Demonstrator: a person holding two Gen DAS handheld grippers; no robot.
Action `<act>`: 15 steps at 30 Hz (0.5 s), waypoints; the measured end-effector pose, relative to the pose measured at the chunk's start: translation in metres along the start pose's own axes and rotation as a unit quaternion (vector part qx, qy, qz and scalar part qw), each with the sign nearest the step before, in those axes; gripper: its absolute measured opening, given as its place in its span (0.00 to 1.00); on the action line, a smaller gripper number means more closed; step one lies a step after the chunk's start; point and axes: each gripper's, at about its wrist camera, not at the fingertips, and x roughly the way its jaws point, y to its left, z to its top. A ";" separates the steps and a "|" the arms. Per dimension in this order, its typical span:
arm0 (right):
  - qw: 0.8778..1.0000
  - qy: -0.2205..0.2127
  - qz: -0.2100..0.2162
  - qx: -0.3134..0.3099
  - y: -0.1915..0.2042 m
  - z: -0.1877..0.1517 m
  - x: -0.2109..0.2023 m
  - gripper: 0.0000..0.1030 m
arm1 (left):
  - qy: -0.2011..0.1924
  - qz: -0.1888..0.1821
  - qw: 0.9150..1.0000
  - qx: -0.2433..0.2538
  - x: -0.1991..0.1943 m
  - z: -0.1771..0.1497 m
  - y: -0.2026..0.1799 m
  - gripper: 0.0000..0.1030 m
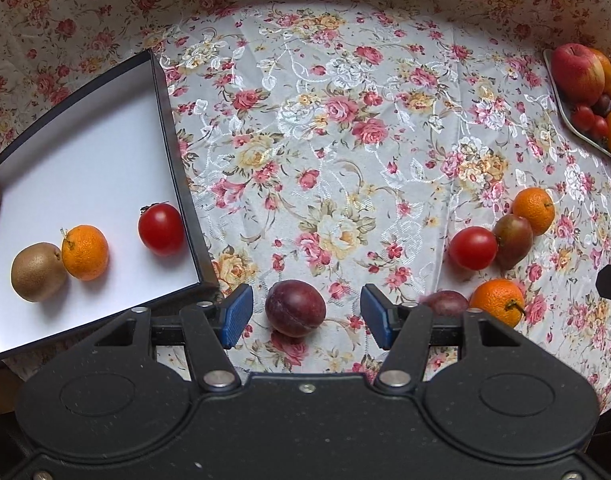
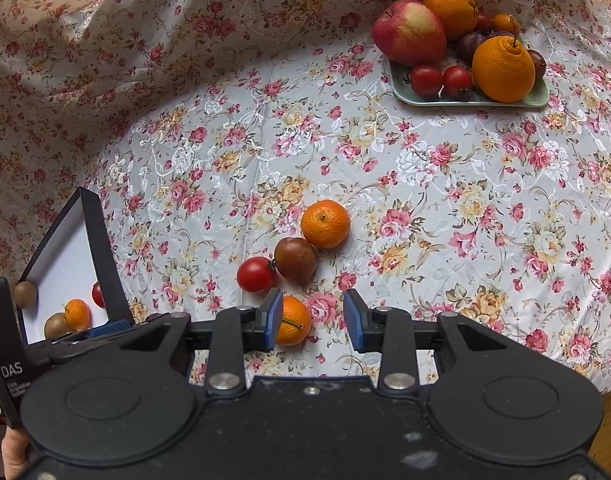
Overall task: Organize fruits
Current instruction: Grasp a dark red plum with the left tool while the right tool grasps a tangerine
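Note:
My left gripper (image 1: 306,316) is open, its blue pads on either side of a dark plum (image 1: 295,307) that lies on the cloth without touching them. To its left a white box (image 1: 85,168) with dark walls holds a tomato (image 1: 160,229), a mandarin (image 1: 84,252) and two kiwis (image 1: 38,277). Loose fruit lies to the right: a tomato (image 1: 472,248), a reddish-brown fruit (image 1: 512,241), two mandarins (image 1: 534,210) and a second plum (image 1: 445,302). My right gripper (image 2: 312,326) is open over bare cloth, with a mandarin (image 2: 292,320) just behind its left pad.
A pale green tray (image 2: 433,98) at the far right carries an apple (image 2: 409,32), oranges, small tomatoes and plums. Flowered cloth covers the table and rises as a backdrop behind it. The left gripper's body (image 2: 1,352) and a hand show at the lower left of the right wrist view.

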 end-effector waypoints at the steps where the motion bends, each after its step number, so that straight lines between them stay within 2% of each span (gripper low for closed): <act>1: 1.000 0.000 0.000 0.000 0.001 0.000 0.000 0.36 | 0.005 0.002 1.000 -0.002 0.004 0.000 0.000 0.62; 8: 1.000 0.010 -0.001 -0.010 0.005 -0.002 0.006 0.36 | 0.038 -0.002 0.999 -0.024 0.026 -0.001 0.004 0.61; 15: 1.000 0.021 -0.008 -0.019 0.008 -0.006 0.016 0.36 | 0.036 -0.004 0.999 -0.037 0.034 0.003 0.002 0.58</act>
